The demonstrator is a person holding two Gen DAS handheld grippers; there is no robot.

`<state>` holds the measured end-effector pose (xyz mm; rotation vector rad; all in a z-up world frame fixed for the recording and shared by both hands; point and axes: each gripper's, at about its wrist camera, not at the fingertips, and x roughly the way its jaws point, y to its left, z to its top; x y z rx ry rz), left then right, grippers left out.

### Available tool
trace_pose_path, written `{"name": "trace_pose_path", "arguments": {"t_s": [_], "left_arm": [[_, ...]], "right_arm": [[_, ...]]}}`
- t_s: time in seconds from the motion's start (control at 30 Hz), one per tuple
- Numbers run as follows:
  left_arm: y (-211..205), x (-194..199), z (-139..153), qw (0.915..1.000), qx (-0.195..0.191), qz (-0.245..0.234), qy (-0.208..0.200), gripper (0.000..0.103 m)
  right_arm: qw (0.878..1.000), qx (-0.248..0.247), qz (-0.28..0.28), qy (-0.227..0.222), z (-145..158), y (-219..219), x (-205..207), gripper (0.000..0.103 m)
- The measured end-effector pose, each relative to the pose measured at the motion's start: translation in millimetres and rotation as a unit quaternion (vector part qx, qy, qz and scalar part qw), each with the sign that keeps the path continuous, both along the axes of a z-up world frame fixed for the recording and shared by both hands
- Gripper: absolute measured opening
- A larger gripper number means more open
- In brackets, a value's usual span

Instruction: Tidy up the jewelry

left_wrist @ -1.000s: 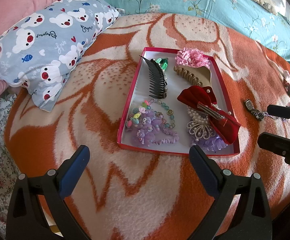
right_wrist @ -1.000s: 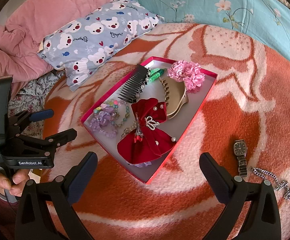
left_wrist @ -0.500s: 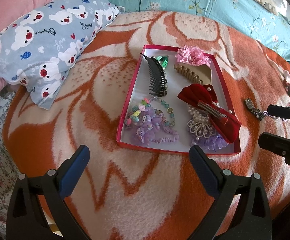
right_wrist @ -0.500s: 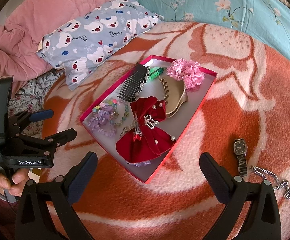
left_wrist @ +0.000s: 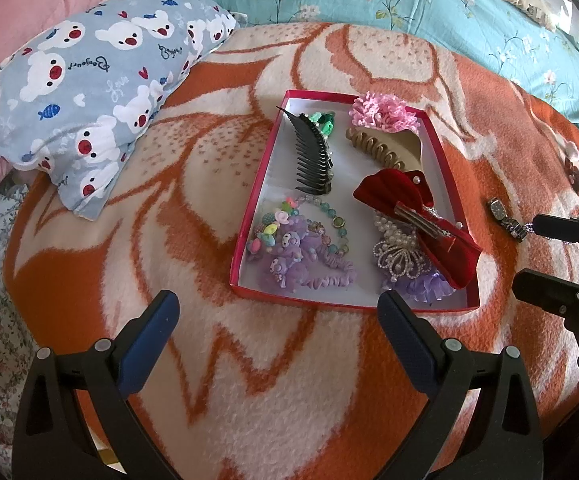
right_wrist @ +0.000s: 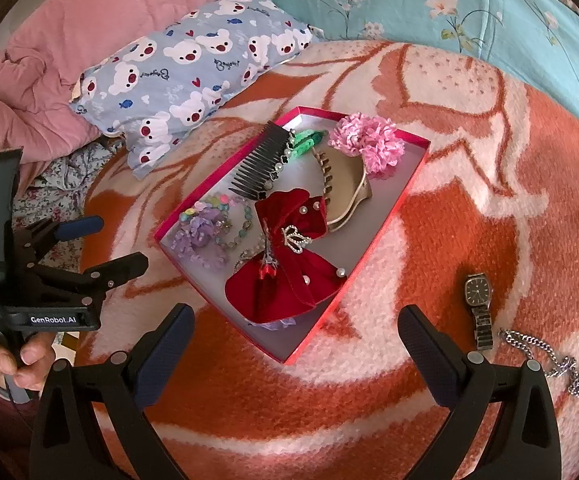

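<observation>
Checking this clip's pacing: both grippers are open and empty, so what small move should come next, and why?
Probably lower the right gripper toward the watch. The watch and the chain lie on the blanket outside the red box, on the right side, while the other pieces are already inside. The left gripper sits farther away.

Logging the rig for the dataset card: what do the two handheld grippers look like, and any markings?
Both are black plastic with two angled fingers carrying dark blue pads, silver pivot screws. The left gripper has white "GenRobot.AI" lettering on its body. Right gripper matches.
</observation>
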<state>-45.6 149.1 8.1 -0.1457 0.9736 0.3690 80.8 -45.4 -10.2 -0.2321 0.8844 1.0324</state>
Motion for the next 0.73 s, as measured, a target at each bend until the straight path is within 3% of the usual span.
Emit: {"name": "trace_pose_path", "arguments": {"t_s": [0.73], "left_arm": [[-3.0, 9.0, -5.0, 1.0, -0.005, -0.008, 0.001, 0.1]], "right_arm": [[1.0, -0.003, -0.007, 0.001, -0.1, -0.2, 0.0, 0.102]]}}
